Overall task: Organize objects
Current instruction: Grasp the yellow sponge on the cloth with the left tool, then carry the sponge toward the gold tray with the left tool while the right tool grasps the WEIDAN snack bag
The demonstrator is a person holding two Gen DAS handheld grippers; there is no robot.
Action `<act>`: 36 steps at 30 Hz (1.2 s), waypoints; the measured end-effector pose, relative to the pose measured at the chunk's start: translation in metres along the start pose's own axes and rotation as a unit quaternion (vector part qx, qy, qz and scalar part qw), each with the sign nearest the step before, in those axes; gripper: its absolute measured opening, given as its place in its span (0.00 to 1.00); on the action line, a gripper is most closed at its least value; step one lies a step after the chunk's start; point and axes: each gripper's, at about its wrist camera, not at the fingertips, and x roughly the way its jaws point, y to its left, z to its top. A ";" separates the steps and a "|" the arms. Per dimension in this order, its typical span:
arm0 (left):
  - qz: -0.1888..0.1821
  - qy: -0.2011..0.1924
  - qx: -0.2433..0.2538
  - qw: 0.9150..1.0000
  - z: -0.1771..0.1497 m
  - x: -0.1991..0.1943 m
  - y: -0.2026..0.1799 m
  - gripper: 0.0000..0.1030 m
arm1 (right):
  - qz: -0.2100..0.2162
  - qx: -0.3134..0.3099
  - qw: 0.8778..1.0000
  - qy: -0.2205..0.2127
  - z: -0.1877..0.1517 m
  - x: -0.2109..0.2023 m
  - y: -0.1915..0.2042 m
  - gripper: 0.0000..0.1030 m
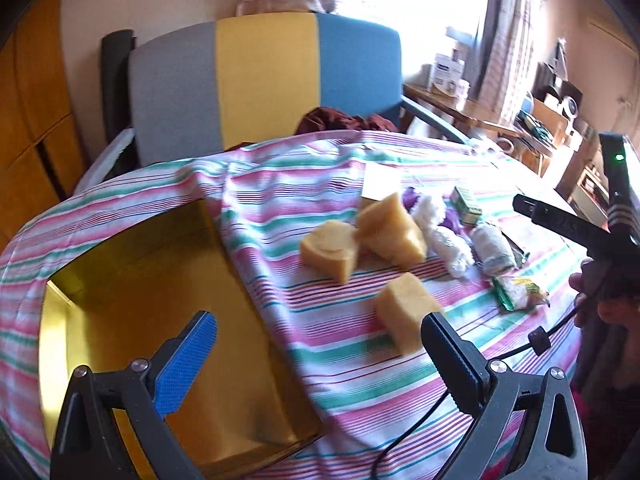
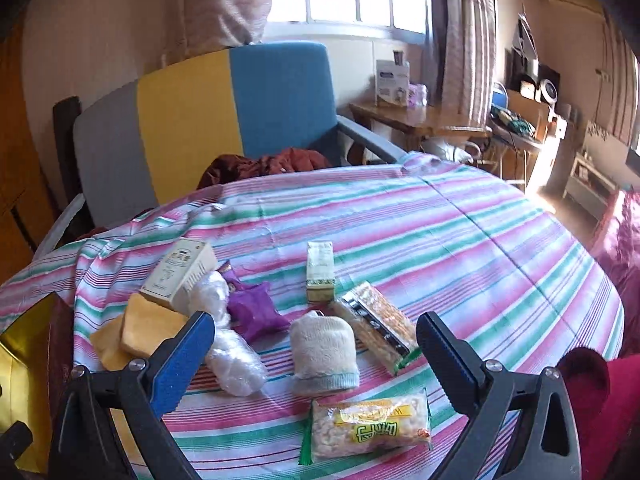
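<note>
— Well, how are the two grippers held?
— Both are tilted downward with jaws spread wide and nothing gripped. The left gripper [image 1: 318,354] hangs over the yellow box [image 1: 168,280] edge, beside a soap block [image 1: 404,312].
— And the free room?
— Bare striped cloth [image 2: 480,248] is seen beyond the rolled sock [image 2: 324,348] and snack packet [image 2: 370,428] under the right gripper [image 2: 314,354].

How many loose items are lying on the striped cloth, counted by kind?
Yellow blocks: 3
Boxes: 2
Snack packs: 2
White wrapped bundles: 2
Purple pouch: 1
Rolled cloth: 1
Total: 11
</note>
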 end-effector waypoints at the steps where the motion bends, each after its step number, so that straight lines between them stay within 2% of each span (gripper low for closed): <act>1: -0.003 0.005 0.005 1.000 0.001 0.006 -0.006 1.00 | 0.009 0.012 1.000 0.005 0.000 0.001 -0.005 1.00; 12: -0.034 0.061 0.030 0.997 0.011 0.066 -0.059 1.00 | 0.019 0.043 0.999 0.012 0.001 0.003 -0.016 1.00; 17: -0.038 0.069 0.036 0.996 0.010 0.079 -0.068 0.98 | 0.022 0.060 0.998 0.018 0.002 0.005 -0.022 1.00; 18: -0.042 0.069 0.036 0.996 0.009 0.081 -0.068 0.96 | 0.022 0.060 0.998 0.018 0.002 0.005 -0.022 1.00; 20: -0.049 0.076 0.038 0.995 0.008 0.087 -0.070 0.85 | 0.021 0.061 0.998 0.019 0.002 0.006 -0.023 1.00; 22: -0.063 0.090 0.036 0.993 0.005 0.096 -0.072 0.59 | 0.021 0.065 0.997 0.018 0.003 0.007 -0.025 1.00; 24: -0.061 0.092 0.030 0.993 0.002 0.100 -0.069 0.48 | 0.018 0.075 0.997 0.016 0.004 0.006 -0.032 1.00; 28: -0.081 0.083 0.006 0.993 0.000 0.099 -0.056 0.43 | 0.006 0.134 0.991 0.018 0.005 0.008 -0.058 0.95; 31: -0.085 0.069 0.007 0.994 -0.001 0.089 -0.052 0.41 | 0.003 0.171 0.985 0.031 0.003 0.013 -0.075 0.86; 33: -0.085 0.055 0.021 0.995 -0.003 0.079 -0.053 0.41 | 0.002 0.187 0.982 0.040 0.002 0.016 -0.081 0.79; 36: -0.093 0.046 0.018 0.994 -0.007 0.067 -0.053 0.41 | 0.006 0.187 0.981 0.053 0.000 0.020 -0.081 0.74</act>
